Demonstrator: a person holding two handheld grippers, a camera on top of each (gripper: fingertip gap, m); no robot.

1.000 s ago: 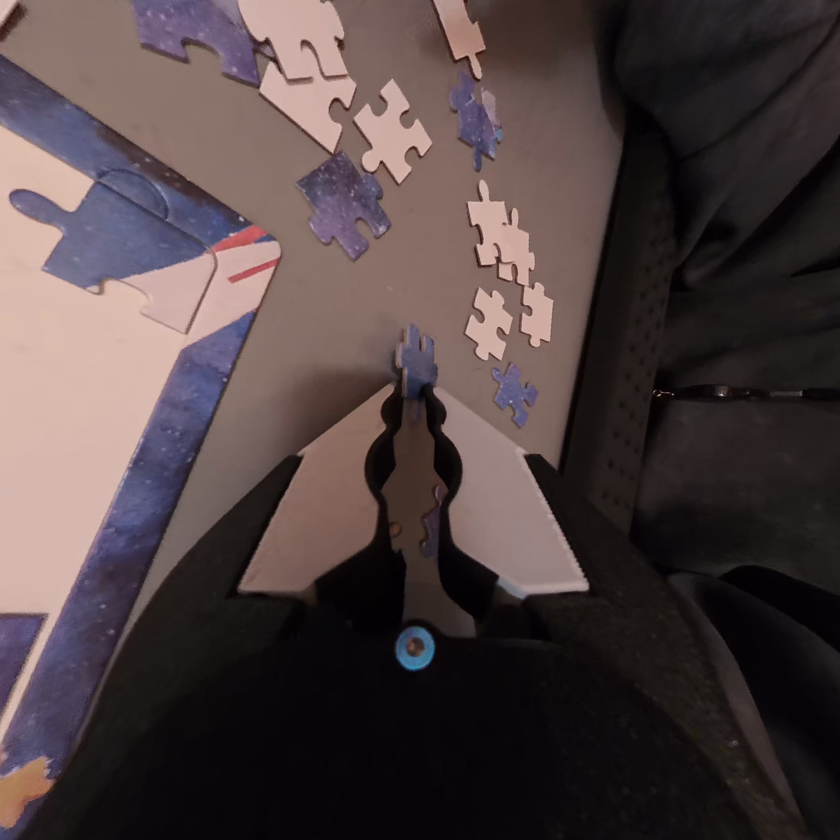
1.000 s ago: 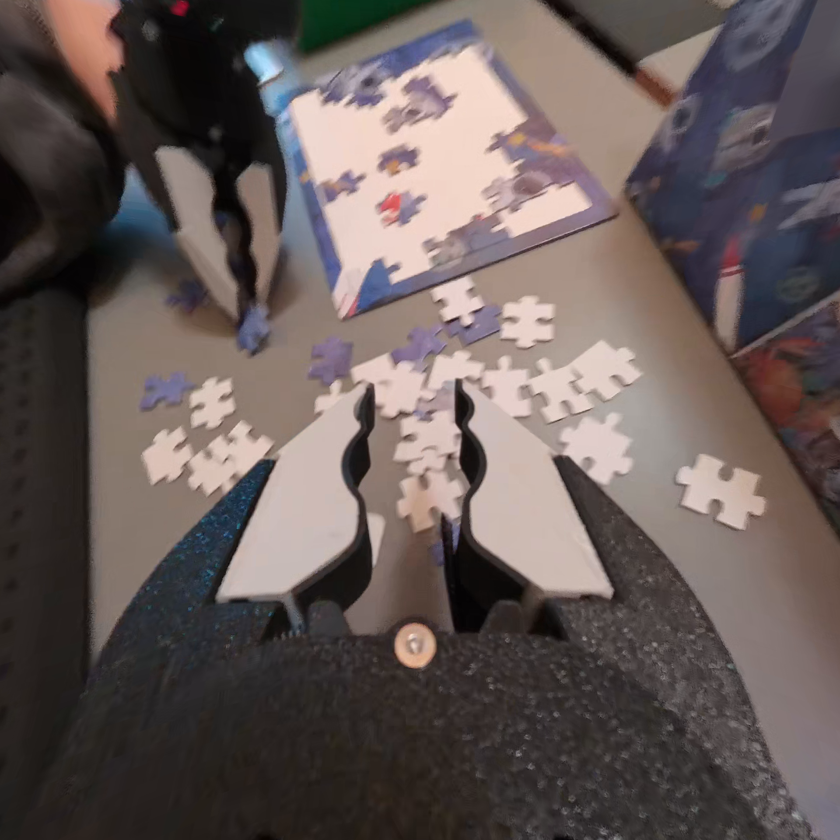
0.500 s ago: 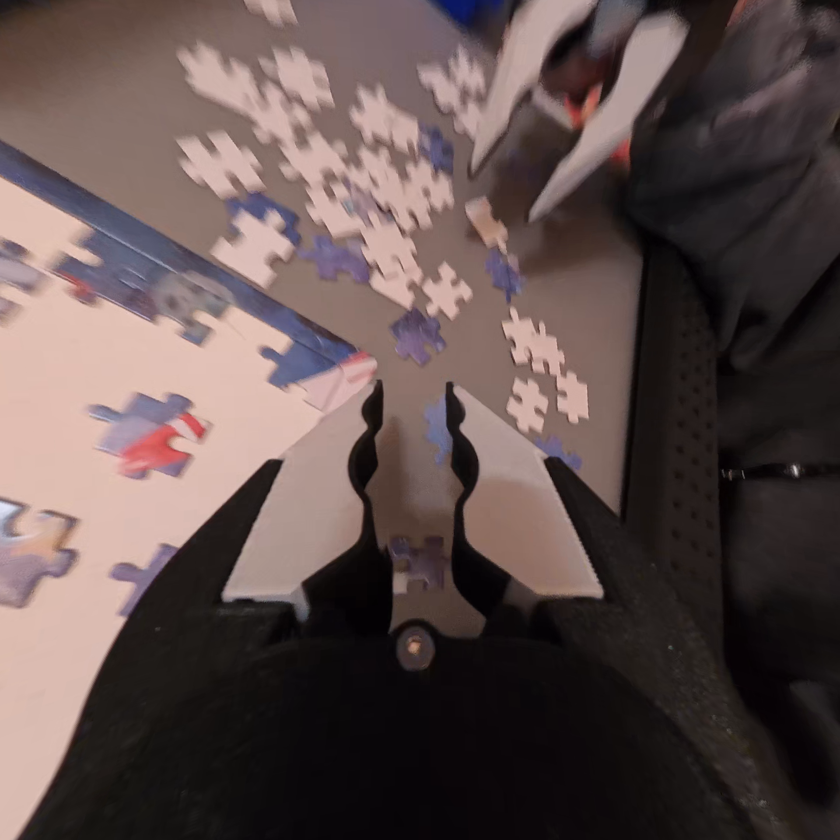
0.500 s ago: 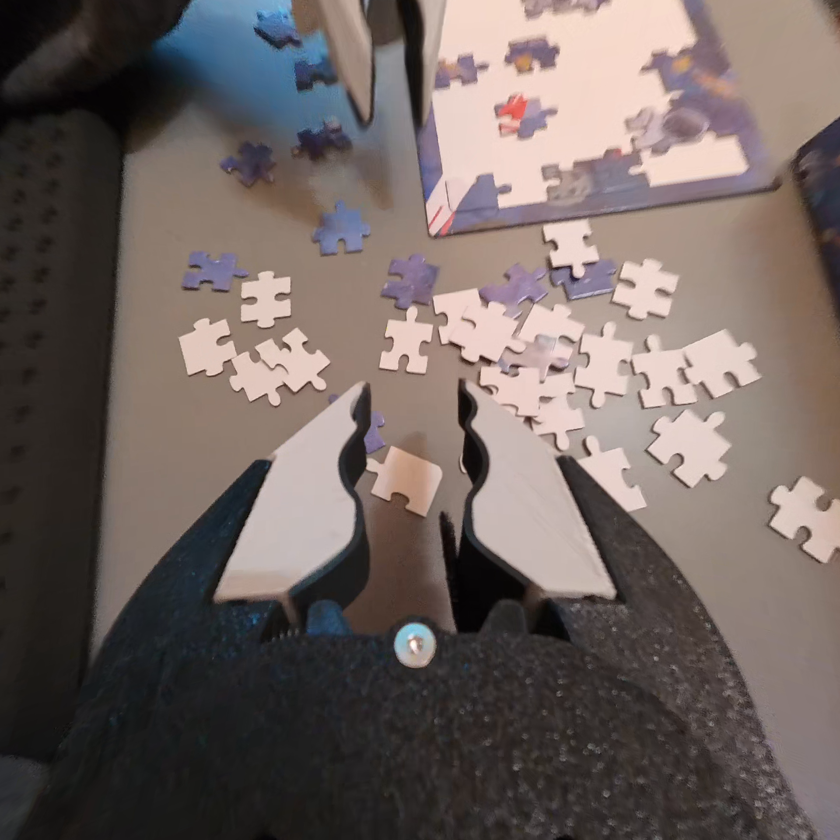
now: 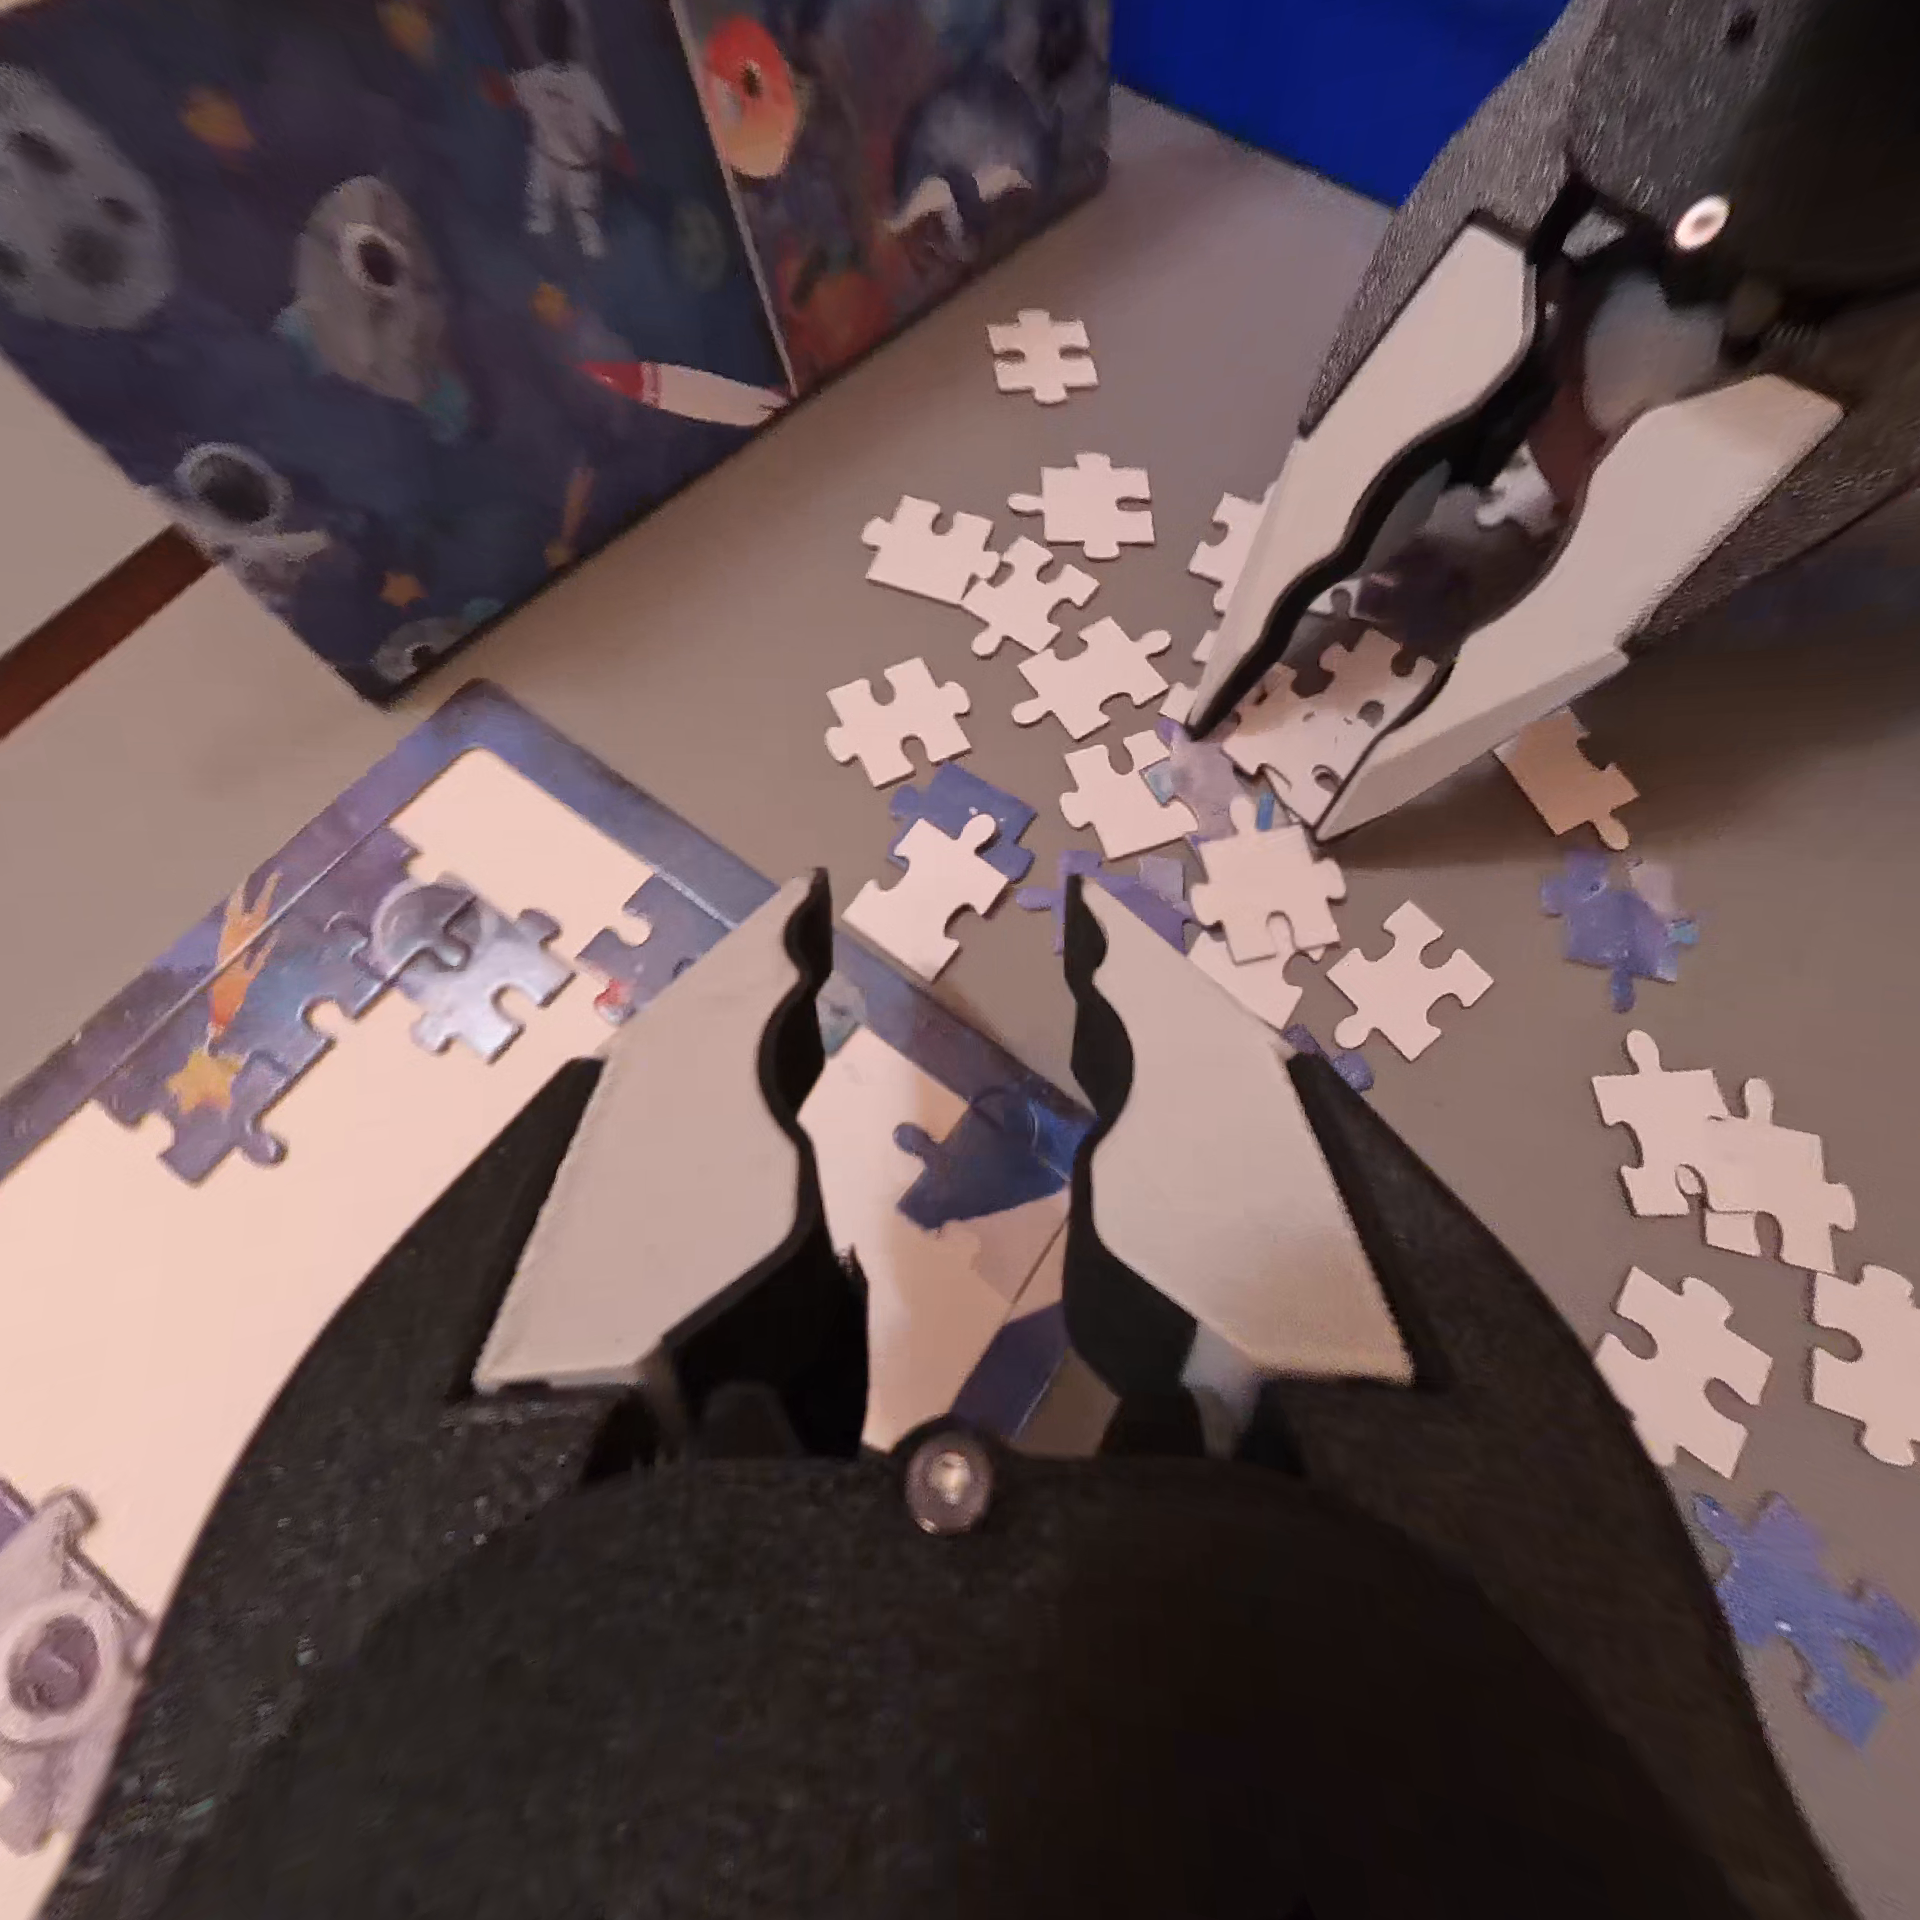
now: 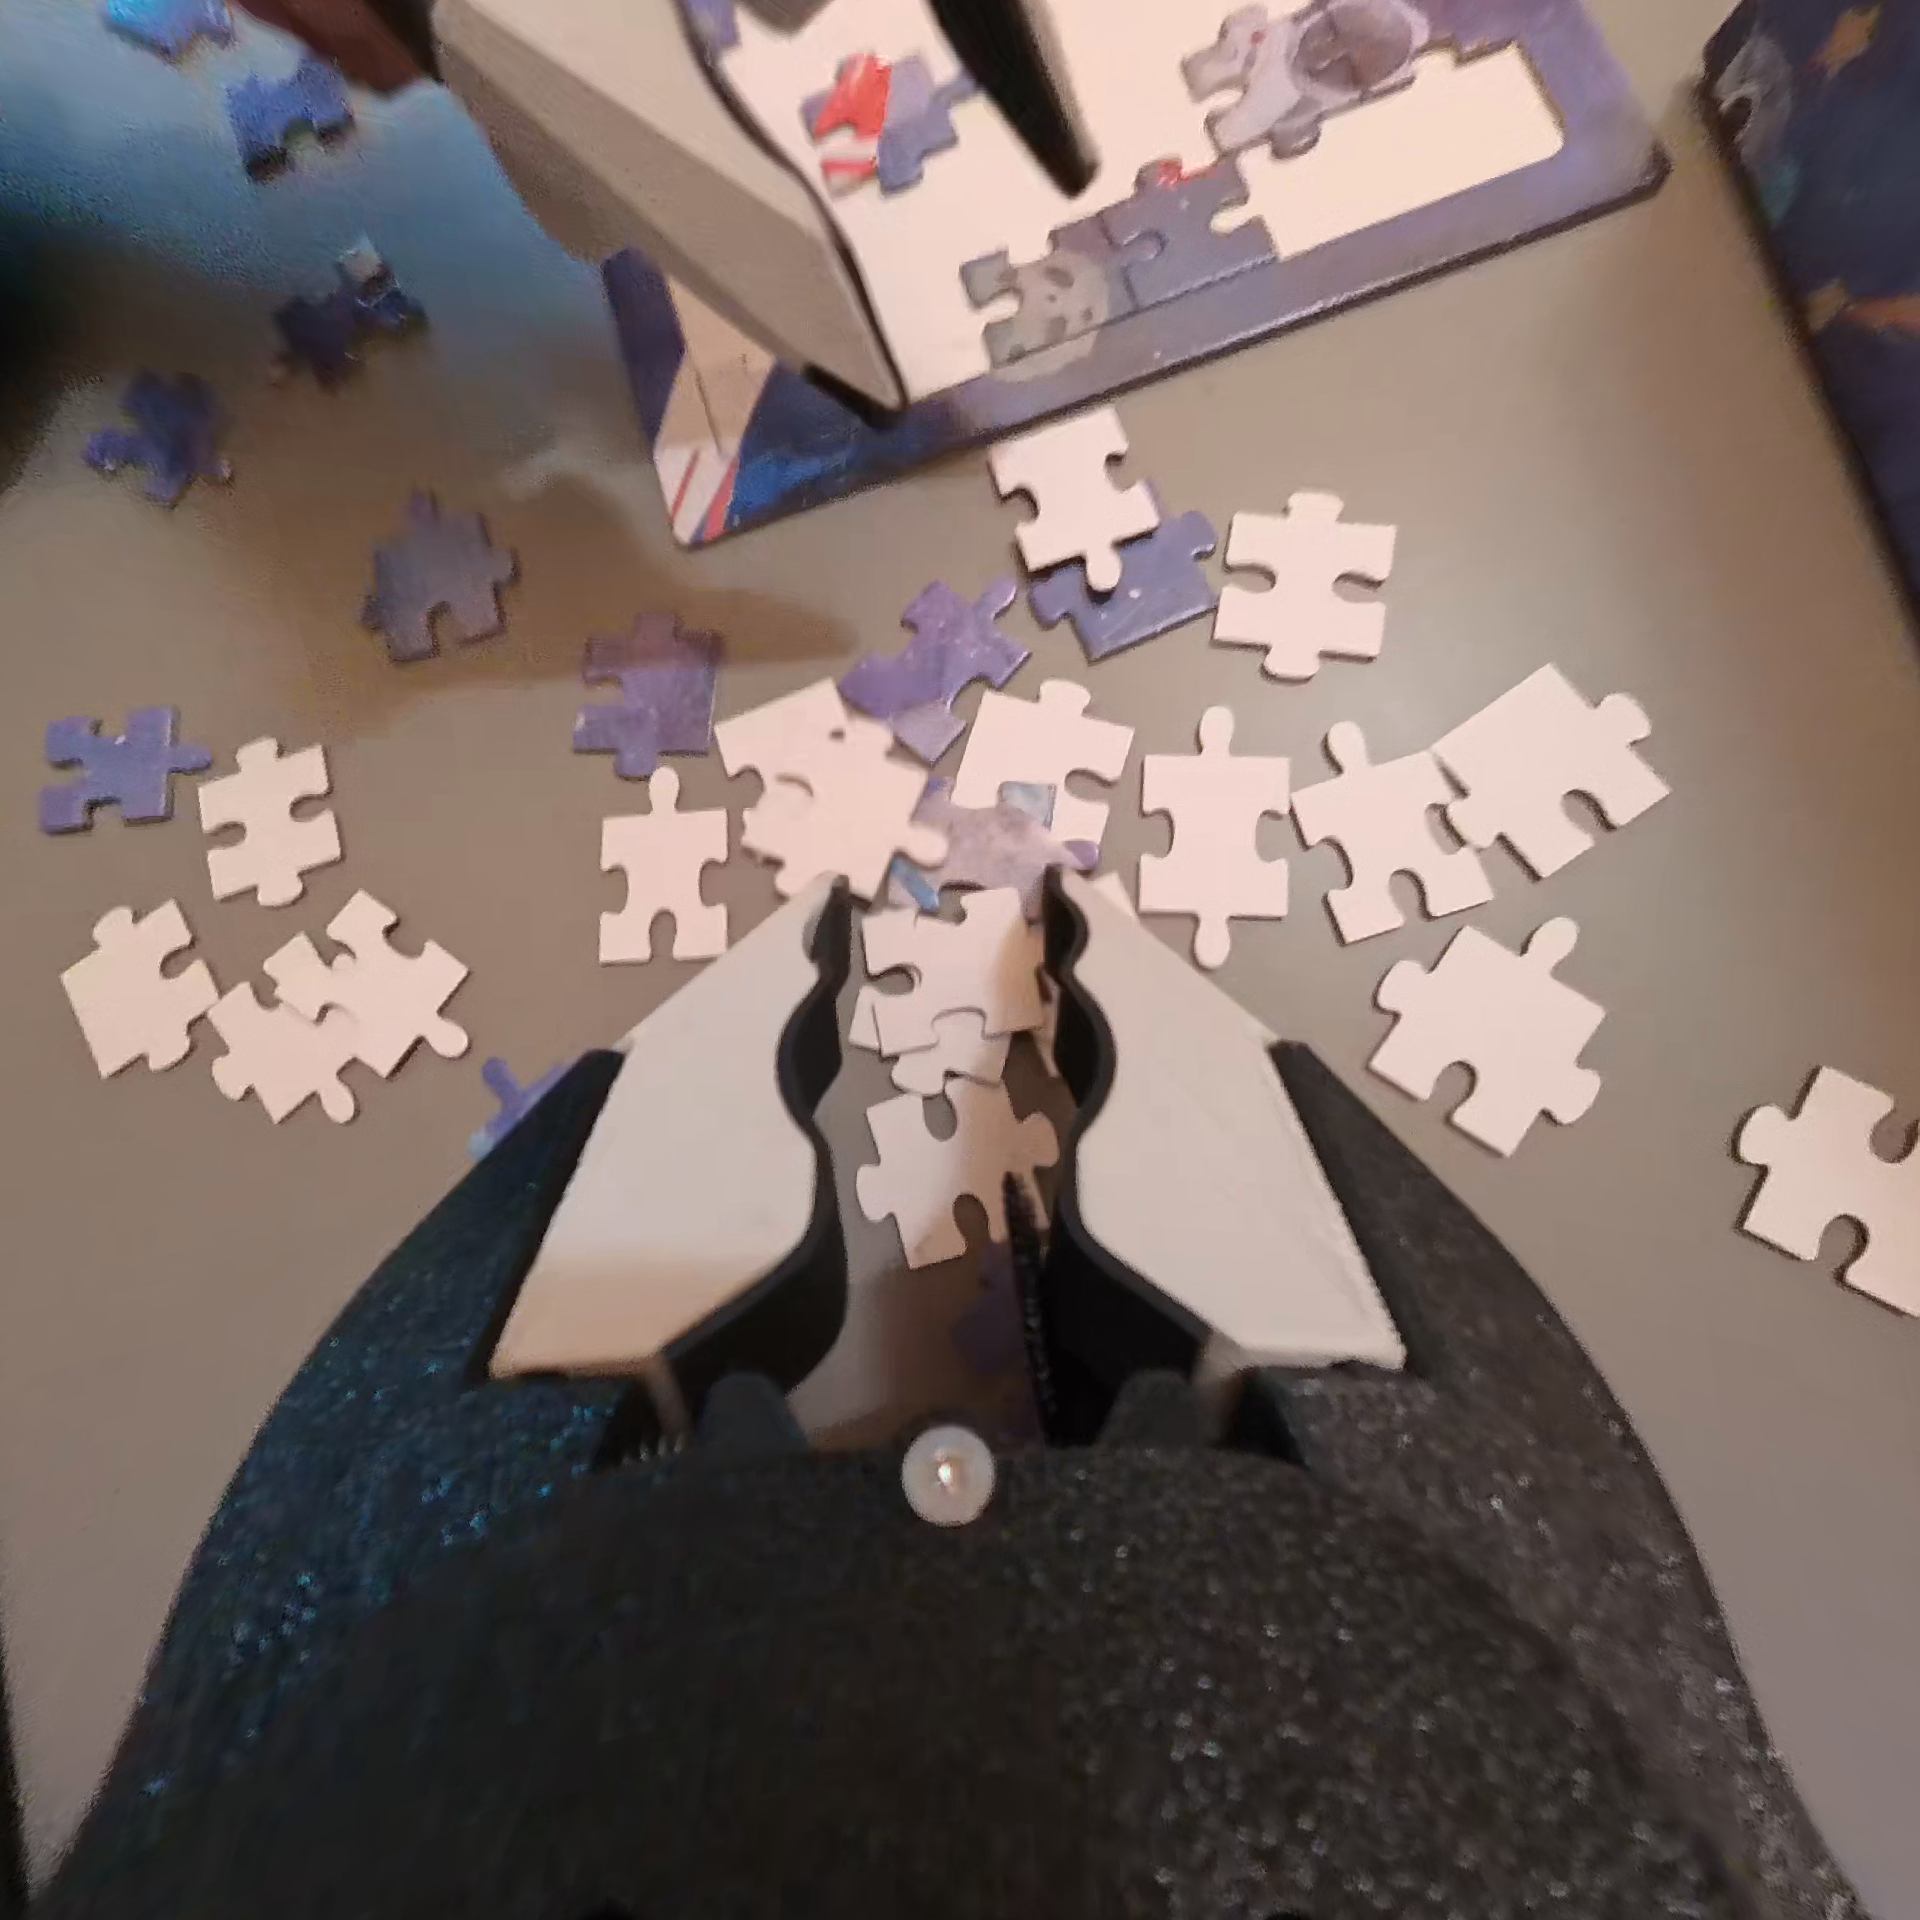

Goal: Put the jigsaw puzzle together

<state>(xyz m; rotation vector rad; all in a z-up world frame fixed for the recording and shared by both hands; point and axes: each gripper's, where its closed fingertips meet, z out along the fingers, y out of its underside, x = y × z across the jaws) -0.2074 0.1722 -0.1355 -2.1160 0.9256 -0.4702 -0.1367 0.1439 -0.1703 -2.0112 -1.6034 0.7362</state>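
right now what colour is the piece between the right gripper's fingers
Plain white, lying blank side up: the puzzle piece sits between the open right gripper fingers. Right wrist view shows it best.

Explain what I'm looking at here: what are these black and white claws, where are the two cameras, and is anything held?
Each picture comes from a camera on a hand-held two-finger gripper, looking along its white fingers. A person holds one in each hand.

The left gripper hovers open and empty over a corner of the blue-framed cardboard puzzle board, which is partly filled.

The right gripper is open, lowered over the heap of loose white-backed and blue jigsaw pieces on the grey table; pieces lie between its fingers, none clamped. It also shows top right in the left view.

The dark blue space-themed box stands behind the board.
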